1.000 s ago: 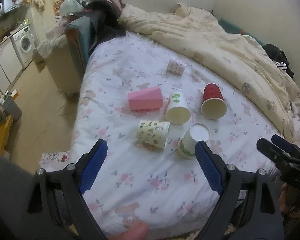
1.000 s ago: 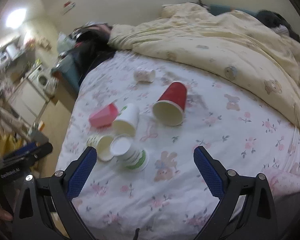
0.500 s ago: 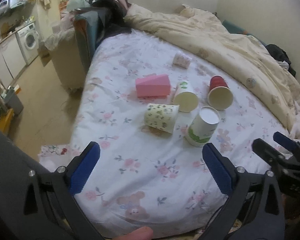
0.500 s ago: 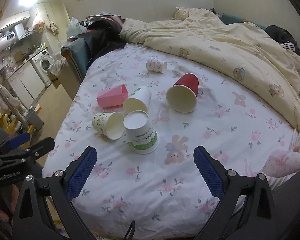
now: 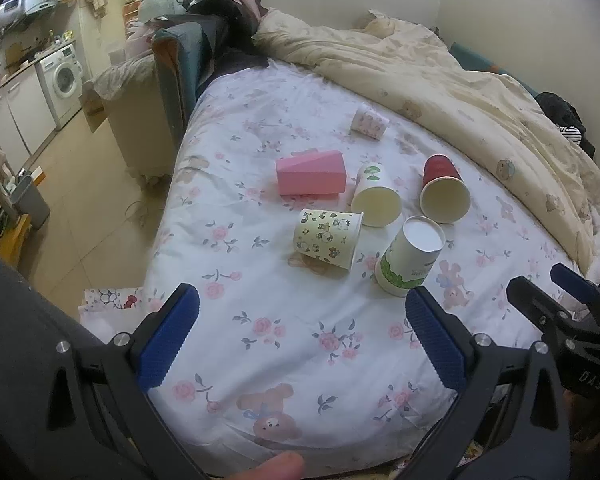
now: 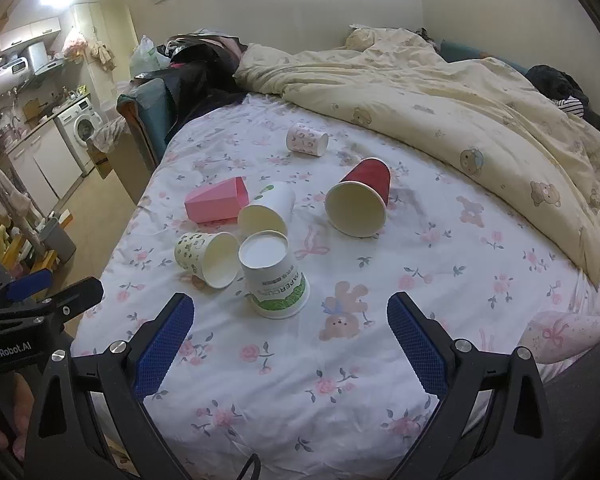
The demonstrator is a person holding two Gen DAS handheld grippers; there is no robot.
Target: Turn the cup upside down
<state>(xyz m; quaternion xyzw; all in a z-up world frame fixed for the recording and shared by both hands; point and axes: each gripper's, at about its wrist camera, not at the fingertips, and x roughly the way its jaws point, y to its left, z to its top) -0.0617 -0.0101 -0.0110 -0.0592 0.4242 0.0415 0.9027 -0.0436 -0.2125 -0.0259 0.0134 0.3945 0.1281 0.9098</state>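
Several paper cups lie on the floral bed sheet [image 5: 284, 332]. A white-and-green cup [image 5: 410, 262] [image 6: 274, 276] stands upside down, base up. A yellow patterned cup [image 5: 328, 238] [image 6: 208, 258], a white cup [image 5: 374, 196] [image 6: 266, 210], a red cup [image 5: 444, 190] [image 6: 360, 204] and a small pink-patterned cup [image 5: 368, 122] [image 6: 307, 140] lie on their sides. My left gripper [image 5: 300, 340] is open and empty, short of the cups. My right gripper [image 6: 290, 340] is open and empty, just short of the white-and-green cup.
A pink wedge-shaped box [image 5: 310, 172] [image 6: 216, 202] lies beside the cups. A cream duvet [image 5: 440, 80] [image 6: 440, 96] is heaped along the far and right side. The bed's left edge drops to the floor [image 5: 88, 184], with a dark chair [image 5: 184, 60] beyond.
Both grippers have pulled back and risen a little, so the cups sit farther away and more centred. The cups have not moved; both grippers stay open.
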